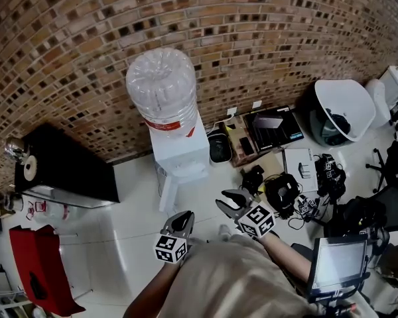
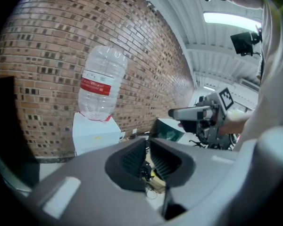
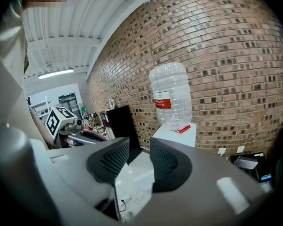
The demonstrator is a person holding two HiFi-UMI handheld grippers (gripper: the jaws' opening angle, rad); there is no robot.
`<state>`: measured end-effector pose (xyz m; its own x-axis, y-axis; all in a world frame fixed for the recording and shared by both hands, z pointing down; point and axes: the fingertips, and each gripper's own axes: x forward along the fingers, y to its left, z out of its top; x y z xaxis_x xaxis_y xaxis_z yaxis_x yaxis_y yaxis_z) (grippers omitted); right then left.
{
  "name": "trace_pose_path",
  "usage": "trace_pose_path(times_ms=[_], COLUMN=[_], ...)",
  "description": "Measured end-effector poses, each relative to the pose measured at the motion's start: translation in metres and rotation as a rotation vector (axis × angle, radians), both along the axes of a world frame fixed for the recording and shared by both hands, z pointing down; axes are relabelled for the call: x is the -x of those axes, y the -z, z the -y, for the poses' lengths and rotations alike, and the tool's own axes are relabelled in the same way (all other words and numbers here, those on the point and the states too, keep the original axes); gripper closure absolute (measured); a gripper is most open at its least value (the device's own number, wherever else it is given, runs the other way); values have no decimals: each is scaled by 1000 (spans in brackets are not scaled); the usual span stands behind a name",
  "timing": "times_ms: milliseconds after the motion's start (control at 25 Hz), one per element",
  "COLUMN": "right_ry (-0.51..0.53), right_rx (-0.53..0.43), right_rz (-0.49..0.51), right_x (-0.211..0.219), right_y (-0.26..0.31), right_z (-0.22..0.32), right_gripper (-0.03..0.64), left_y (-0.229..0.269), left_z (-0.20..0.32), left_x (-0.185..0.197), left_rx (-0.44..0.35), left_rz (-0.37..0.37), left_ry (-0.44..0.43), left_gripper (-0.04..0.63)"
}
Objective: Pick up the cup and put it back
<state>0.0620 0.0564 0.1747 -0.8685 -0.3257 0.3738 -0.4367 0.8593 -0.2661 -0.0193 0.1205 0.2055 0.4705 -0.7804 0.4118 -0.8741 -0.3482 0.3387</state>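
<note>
I make out no cup in any view. A white water dispenser (image 1: 179, 152) with a large clear bottle (image 1: 162, 88) stands against the brick wall, ahead of both grippers. My left gripper (image 1: 182, 216) is held in the air short of the dispenser; its jaws stand almost together with only a thin slit and nothing in them (image 2: 148, 147). My right gripper (image 1: 227, 199) hovers beside it, to the right. Its jaws (image 3: 139, 147) stand a little apart and are empty. Each gripper view shows the bottle (image 2: 100, 86) (image 3: 172, 95) beyond the jaws.
A black cabinet (image 1: 66, 167) stands left of the dispenser, with a red object (image 1: 40, 267) on the floor nearer me. Boxes, cables and devices (image 1: 278, 177) crowd the floor to the right, beside a white tub-shaped seat (image 1: 341, 108) and a screen (image 1: 335, 264).
</note>
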Motion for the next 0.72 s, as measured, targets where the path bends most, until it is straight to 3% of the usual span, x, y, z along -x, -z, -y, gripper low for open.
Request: trace_pose_path(times_ms=[360, 480, 720], right_ry=[-29, -19, 4], right_rx=[20, 11, -6], right_rz=[7, -3, -6], right_x=[-23, -21, -36], right_y=[-5, -8, -9], right_z=[3, 2, 1], right_gripper=[498, 534, 535], left_y=[-2, -2, -3], left_z=[2, 2, 4], left_x=[-19, -15, -34], left_rx=[10, 6, -2], left_rz=[4, 12, 21], left_ry=[-19, -9, 9], left_gripper=[565, 565, 565])
